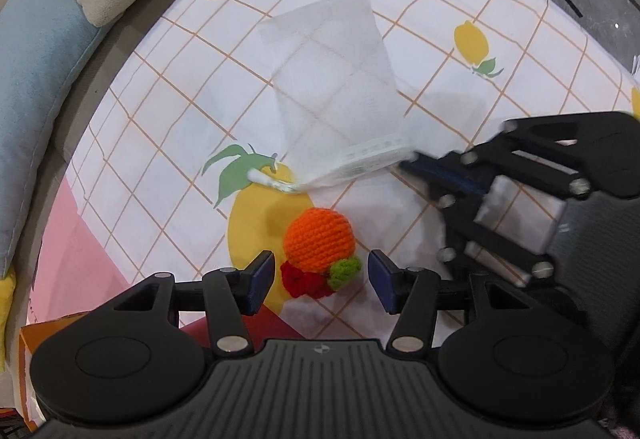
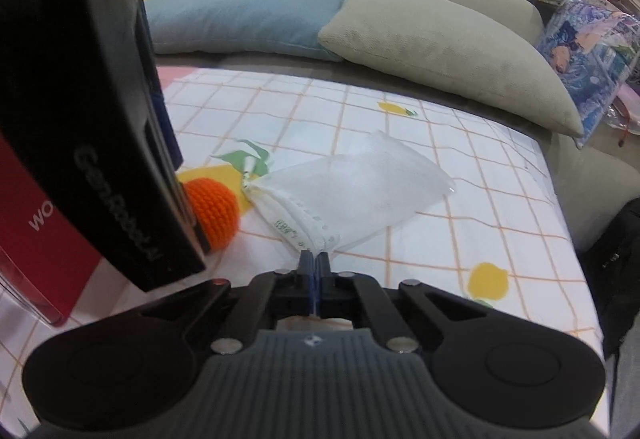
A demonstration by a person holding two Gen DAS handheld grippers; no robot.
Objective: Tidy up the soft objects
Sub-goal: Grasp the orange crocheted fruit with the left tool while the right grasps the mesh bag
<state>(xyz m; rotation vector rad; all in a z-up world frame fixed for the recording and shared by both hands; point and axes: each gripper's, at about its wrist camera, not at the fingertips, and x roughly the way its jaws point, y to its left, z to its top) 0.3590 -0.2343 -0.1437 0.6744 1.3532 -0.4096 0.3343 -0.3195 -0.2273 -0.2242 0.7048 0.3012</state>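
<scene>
An orange crocheted ball [image 1: 319,241] with a red and a green knob lies on the checked lemon-print sheet [image 1: 440,51]. My left gripper [image 1: 321,281] is open, its blue pads either side of the toy's near end, not touching it. A white mesh bag [image 1: 336,91] lies beyond the toy. My right gripper [image 2: 315,263] is shut on the hem of the mesh bag [image 2: 352,187], lifting that edge; it shows in the left wrist view [image 1: 412,161] at the right. The orange ball [image 2: 214,211] is left of the bag, partly hidden by the left gripper's body.
A blue cushion [image 2: 244,11] and a beige cushion [image 2: 440,51] lean against the sofa back. A patterned bag [image 2: 588,51] sits at the far right. A red box [image 2: 44,239] stands at the left. A pink patch [image 1: 68,239] of sheet lies to the left.
</scene>
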